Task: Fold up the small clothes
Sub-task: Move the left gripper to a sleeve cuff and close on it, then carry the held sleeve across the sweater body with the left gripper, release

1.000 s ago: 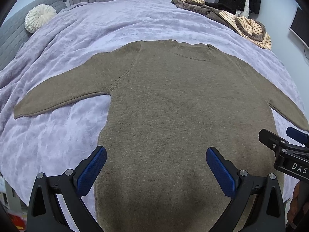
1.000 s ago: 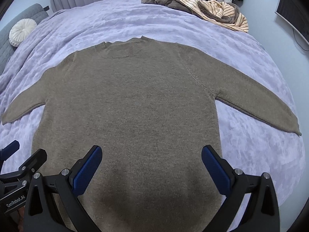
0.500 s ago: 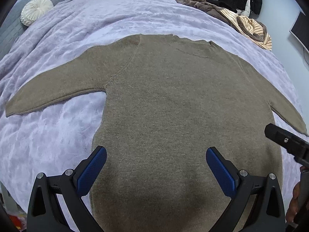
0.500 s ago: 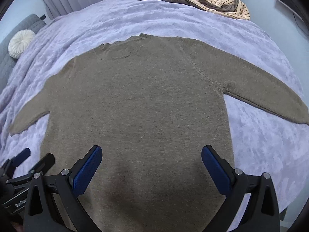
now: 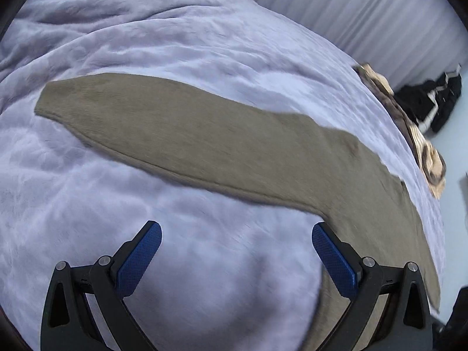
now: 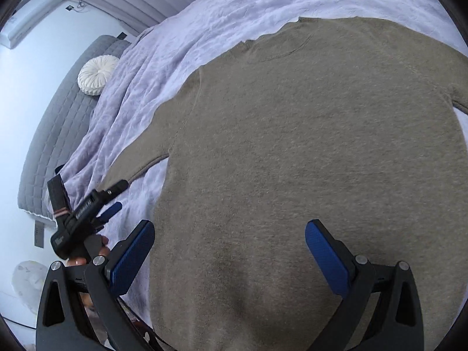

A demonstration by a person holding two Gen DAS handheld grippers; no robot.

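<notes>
Nearest, lower frame: our left gripper [image 5: 237,244] and right gripper [image 6: 229,241], both spread wide and empty. Beyond: olive-brown knitted sweater [image 6: 307,146], flat on the lavender quilted bedspread [image 5: 204,44]; its left sleeve [image 5: 175,134] crosses mid-frame. We judge it soft, limp (likely stretchy); best pinched at the cuff.

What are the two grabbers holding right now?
Nothing. The left gripper and the right gripper are both open and empty, above the brown sweater, which lies flat on the purple blanket.
</notes>
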